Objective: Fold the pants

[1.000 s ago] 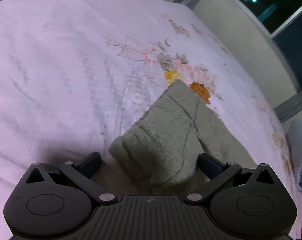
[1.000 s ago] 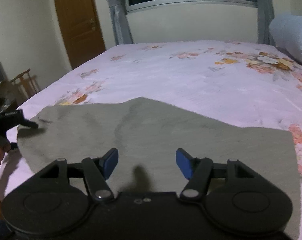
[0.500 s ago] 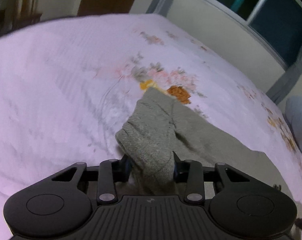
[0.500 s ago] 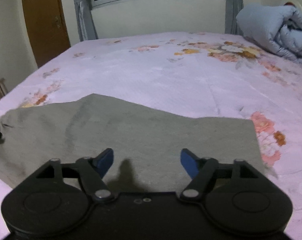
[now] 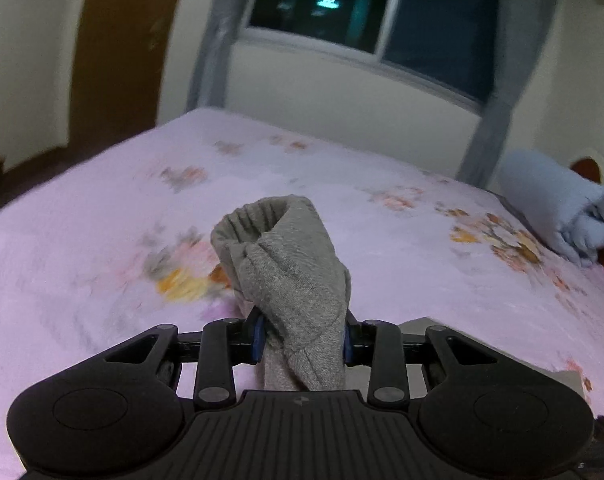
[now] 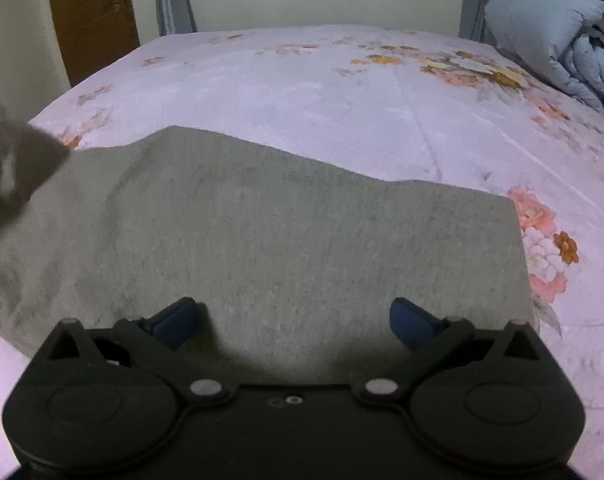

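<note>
The grey pants (image 6: 286, 232) lie flat on the pink floral bed (image 6: 341, 88). My left gripper (image 5: 302, 338) is shut on one bunched end of the pants (image 5: 290, 272) and holds it lifted above the bed, the fabric standing up between the blue pads. That raised end shows blurred at the far left of the right wrist view (image 6: 10, 168). My right gripper (image 6: 294, 320) is open and empty, low over the near edge of the flat pants, its blue fingertips (image 6: 409, 320) wide apart.
A rolled light-blue quilt (image 6: 561, 40) lies at the bed's right side, also in the left wrist view (image 5: 557, 204). A window with grey curtains (image 5: 489, 92) is behind the bed, a brown door (image 6: 90, 12) at the left.
My left gripper closed on the pants end and lifted it off the bed, tilting up toward the window. My right gripper moved forward and lower over the pants, still open.
</note>
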`<state>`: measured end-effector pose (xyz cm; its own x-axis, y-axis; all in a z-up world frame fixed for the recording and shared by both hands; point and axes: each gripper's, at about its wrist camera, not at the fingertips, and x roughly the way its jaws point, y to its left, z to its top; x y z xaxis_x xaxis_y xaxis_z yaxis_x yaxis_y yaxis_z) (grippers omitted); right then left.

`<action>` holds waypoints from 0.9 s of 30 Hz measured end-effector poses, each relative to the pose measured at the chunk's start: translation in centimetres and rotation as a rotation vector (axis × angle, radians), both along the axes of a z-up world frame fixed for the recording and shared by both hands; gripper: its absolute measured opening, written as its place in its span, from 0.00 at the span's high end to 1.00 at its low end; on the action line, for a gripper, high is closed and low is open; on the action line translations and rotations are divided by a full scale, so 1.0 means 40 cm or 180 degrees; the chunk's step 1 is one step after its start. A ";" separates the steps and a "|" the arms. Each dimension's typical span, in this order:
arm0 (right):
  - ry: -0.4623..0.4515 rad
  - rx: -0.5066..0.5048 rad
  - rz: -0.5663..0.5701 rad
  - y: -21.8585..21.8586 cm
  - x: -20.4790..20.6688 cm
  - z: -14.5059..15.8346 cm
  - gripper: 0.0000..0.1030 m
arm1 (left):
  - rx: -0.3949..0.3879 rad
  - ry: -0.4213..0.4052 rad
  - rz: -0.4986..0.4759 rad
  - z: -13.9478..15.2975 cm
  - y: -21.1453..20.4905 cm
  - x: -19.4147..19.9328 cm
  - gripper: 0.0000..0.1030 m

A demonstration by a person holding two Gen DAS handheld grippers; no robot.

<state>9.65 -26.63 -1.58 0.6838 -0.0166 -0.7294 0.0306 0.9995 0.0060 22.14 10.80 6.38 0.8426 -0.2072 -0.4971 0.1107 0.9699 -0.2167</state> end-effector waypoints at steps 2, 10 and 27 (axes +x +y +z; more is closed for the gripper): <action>0.0000 -0.0010 -0.0004 0.002 0.001 -0.001 0.06 | 0.0036 -0.0047 -0.0073 0.030 -0.030 -0.006 0.67; -0.0291 0.0255 -0.0164 -0.072 -0.043 0.065 0.06 | 0.0414 -0.0249 -0.0324 0.111 -0.145 -0.040 0.67; -0.0521 0.0499 -0.1022 -0.397 -0.184 0.130 0.06 | 0.1108 -0.0576 -0.1671 0.104 -0.716 -0.168 0.67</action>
<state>2.30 -42.51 3.62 0.7696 -0.1456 -0.6217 0.3276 0.9258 0.1887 15.43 -17.83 10.55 0.7500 -0.4663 -0.4691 0.5937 0.7872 0.1666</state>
